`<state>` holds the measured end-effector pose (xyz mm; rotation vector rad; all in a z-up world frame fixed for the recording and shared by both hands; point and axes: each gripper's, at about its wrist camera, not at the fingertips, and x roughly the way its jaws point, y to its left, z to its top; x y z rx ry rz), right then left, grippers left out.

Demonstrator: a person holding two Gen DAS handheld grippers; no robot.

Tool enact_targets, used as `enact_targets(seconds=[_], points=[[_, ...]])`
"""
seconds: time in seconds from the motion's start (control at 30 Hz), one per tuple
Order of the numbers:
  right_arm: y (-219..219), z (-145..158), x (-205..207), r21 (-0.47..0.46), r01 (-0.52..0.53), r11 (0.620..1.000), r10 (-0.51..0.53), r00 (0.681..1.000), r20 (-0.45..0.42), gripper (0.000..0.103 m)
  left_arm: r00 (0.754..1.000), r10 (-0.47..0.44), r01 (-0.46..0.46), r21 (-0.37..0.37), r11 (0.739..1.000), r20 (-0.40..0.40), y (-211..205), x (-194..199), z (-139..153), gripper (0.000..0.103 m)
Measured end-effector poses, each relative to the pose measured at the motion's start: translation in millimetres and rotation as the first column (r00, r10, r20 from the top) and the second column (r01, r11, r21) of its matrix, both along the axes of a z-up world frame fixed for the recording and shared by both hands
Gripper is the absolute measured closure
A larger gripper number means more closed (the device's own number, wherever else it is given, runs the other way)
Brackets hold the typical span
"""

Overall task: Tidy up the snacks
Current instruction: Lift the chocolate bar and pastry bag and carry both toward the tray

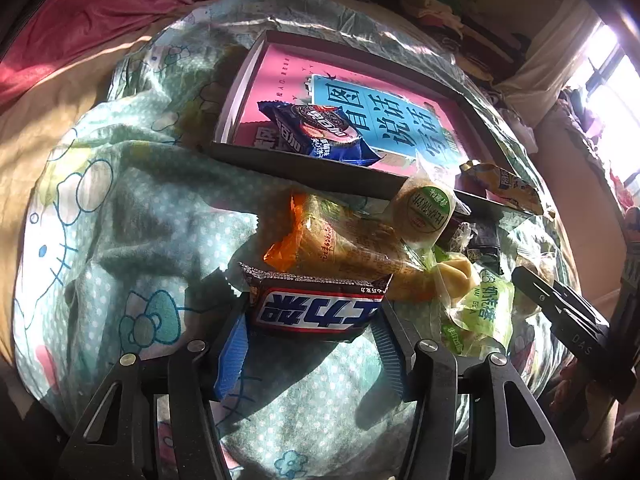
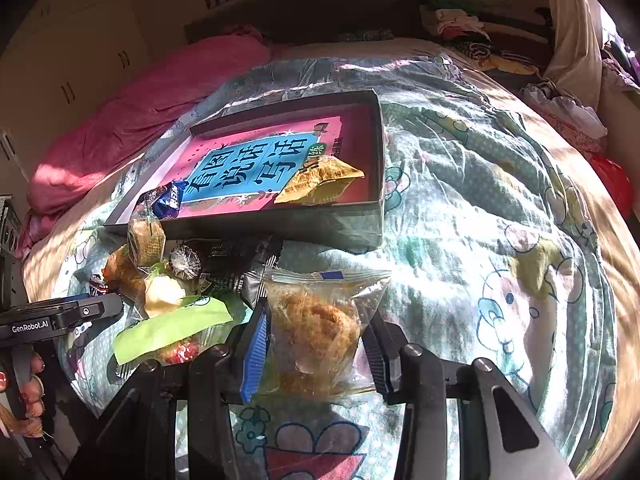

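Heap of wrapped snacks [image 1: 404,248] on a cartoon-print quilt [image 1: 132,208], piled against the near wall of a shallow dark box [image 2: 320,224]; the box holds a blue cookie pack [image 1: 320,130] and a yellow packet [image 2: 320,182]. Left gripper [image 1: 316,316] angled down, jaws about half-spread, pads pressed on a glossy brown chocolate bar [image 1: 316,308]. Right gripper [image 2: 316,344] angled down, jaws partly closed, clamping a crinkly clear bag of floss pastry [image 2: 316,328]. Fingers [image 2: 30,380] grip the left tool's handle.
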<state>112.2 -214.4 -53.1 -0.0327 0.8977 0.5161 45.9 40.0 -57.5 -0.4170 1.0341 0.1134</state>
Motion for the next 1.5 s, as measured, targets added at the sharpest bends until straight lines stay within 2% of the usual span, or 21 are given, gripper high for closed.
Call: enact_targets(seconds=[0.43,0.77,1.2,1.5], points=[[-13,17,-2,0.072,0.029,0.997,-0.032,0.999,0.043,0.059,0.997,0.016,-0.018,0.032,0.999,0.082,6,-7,25,0.044],[-7,28,-4,0.056,0.007,0.998,-0.013,0.994,0.110,0.059,0.990,0.016,-0.023,0.046,0.999,0.142,8,-9,36,0.044],[-13,33,6,0.077,0.021,0.997,-0.031,0.991,0.130,0.059,0.983,0.041,-0.047,0.032,0.998,0.178,17,-8,40,0.044],[-13,34,11,0.102,0.012,0.995,-0.026,0.991,0.132,0.059,0.979,0.035,-0.049,0.064,0.997,0.202,17,-4,47,0.044]])
